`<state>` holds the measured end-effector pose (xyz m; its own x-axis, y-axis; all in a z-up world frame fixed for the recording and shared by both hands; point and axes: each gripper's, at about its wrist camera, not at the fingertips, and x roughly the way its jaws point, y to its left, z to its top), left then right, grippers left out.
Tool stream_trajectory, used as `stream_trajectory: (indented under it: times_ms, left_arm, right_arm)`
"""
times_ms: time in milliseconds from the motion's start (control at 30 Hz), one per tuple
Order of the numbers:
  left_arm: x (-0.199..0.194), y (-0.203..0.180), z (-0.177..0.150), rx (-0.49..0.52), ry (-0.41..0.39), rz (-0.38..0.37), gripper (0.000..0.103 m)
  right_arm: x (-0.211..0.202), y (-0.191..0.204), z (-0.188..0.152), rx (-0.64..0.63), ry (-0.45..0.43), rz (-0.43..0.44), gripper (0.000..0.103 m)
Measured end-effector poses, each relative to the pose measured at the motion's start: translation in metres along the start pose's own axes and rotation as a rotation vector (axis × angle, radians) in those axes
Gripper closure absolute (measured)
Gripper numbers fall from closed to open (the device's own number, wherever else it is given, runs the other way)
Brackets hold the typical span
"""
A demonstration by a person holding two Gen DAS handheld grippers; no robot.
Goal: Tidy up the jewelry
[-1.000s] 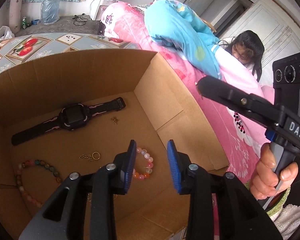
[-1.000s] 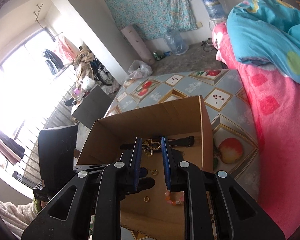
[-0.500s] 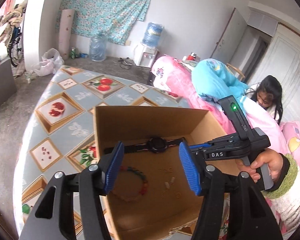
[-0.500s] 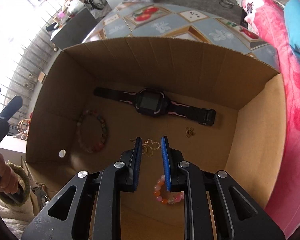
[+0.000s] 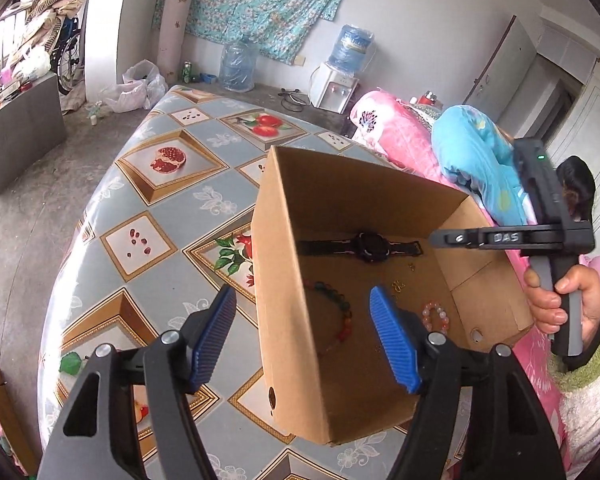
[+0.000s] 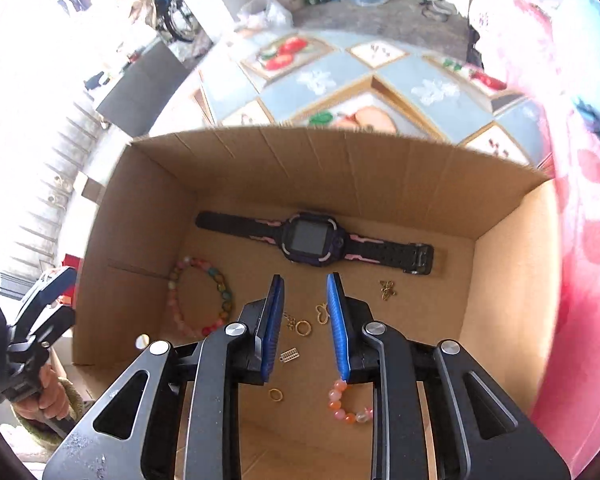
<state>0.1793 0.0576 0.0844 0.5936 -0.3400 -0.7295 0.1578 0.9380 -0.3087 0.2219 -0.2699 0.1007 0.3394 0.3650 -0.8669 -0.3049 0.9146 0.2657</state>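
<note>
An open cardboard box (image 6: 340, 160) (image 5: 284, 264) holds the jewelry. A black and pink watch (image 6: 314, 240) (image 5: 370, 246) lies along its far wall. A multicoloured bead bracelet (image 6: 200, 296) (image 5: 340, 312) lies at the left, a pink bead bracelet (image 6: 346, 404) (image 5: 436, 316) near the front. Small gold pieces lie in the middle: a heart charm (image 6: 321, 314), a ring (image 6: 303, 328), a butterfly charm (image 6: 388, 290), another ring (image 6: 275, 395). My right gripper (image 6: 305, 308) is open and empty above the gold pieces. My left gripper (image 5: 302, 324) is wide open, straddling the box's left wall.
The box stands on a table with a fruit-patterned cloth (image 5: 160, 208). A bed with pink (image 5: 396, 132) and blue bedding (image 5: 476, 160) is to the right. The right tool (image 5: 512, 236) reaches over the box's right side. Water bottles (image 5: 236, 64) stand on the floor behind.
My right gripper opened and let the gold heart charm drop onto the box floor. My left gripper opened wider and pulled back and left, outside the box.
</note>
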Motion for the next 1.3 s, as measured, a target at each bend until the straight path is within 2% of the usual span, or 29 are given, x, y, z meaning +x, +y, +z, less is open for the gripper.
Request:
stream_trajectory:
  times_ms: [100,167,233,300,400,433,500,600,767,900,967,1067,1200,1300]
  left_arm:
    - [0.0,0.006,-0.002,-0.029,0.009,-0.008,0.032]
    - [0.002,0.011,-0.004,-0.062,0.026,-0.023,0.032]
    - [0.006,0.017,-0.006,-0.096,0.056,-0.047,0.031]
    - [0.012,0.019,-0.009,-0.12,0.084,-0.065,0.031]
    - [0.02,0.022,-0.012,-0.149,0.119,-0.096,0.031]
    - [0.023,0.022,-0.012,-0.157,0.13,-0.107,0.031]
    - [0.027,0.021,-0.014,-0.169,0.146,-0.135,0.031]
    - [0.033,0.017,-0.016,-0.178,0.167,-0.159,0.031]
    - [0.034,0.01,-0.019,-0.159,0.177,-0.166,0.031]
    - [0.037,0.007,-0.021,-0.151,0.188,-0.176,0.031]
    - [0.039,0.005,-0.023,-0.15,0.196,-0.188,0.031]
    - [0.039,0.001,-0.024,-0.136,0.192,-0.172,0.031]
    - [0.036,-0.003,-0.026,-0.139,0.179,-0.156,0.031]
    - [0.031,-0.006,-0.029,-0.111,0.16,-0.104,0.03]
  right_arm:
    - [-0.058,-0.006,-0.02,0.021,-0.167,-0.022,0.065]
    - [-0.083,-0.016,-0.033,0.077,-0.233,-0.034,0.06]
    - [-0.095,-0.031,-0.05,0.154,-0.259,-0.031,0.056]
    - [-0.092,-0.048,-0.07,0.231,-0.236,-0.026,0.055]
    - [-0.075,-0.063,-0.093,0.326,-0.19,0.034,0.055]
    - [-0.077,-0.064,-0.099,0.335,-0.218,0.05,0.055]
    - [-0.068,-0.057,-0.104,0.369,-0.19,0.071,0.055]
    - [-0.072,-0.052,-0.1,0.373,-0.225,0.031,0.058]
    - [-0.092,-0.056,-0.108,0.423,-0.332,0.026,0.058]
    - [-0.081,-0.067,-0.116,0.451,-0.297,-0.042,0.056]
    - [-0.07,-0.071,-0.12,0.463,-0.256,-0.036,0.056]
    - [-0.054,-0.074,-0.126,0.492,-0.202,0.058,0.057]
    - [-0.06,-0.062,-0.128,0.477,-0.213,0.011,0.056]
    - [-0.065,-0.054,-0.134,0.475,-0.203,0.034,0.056]
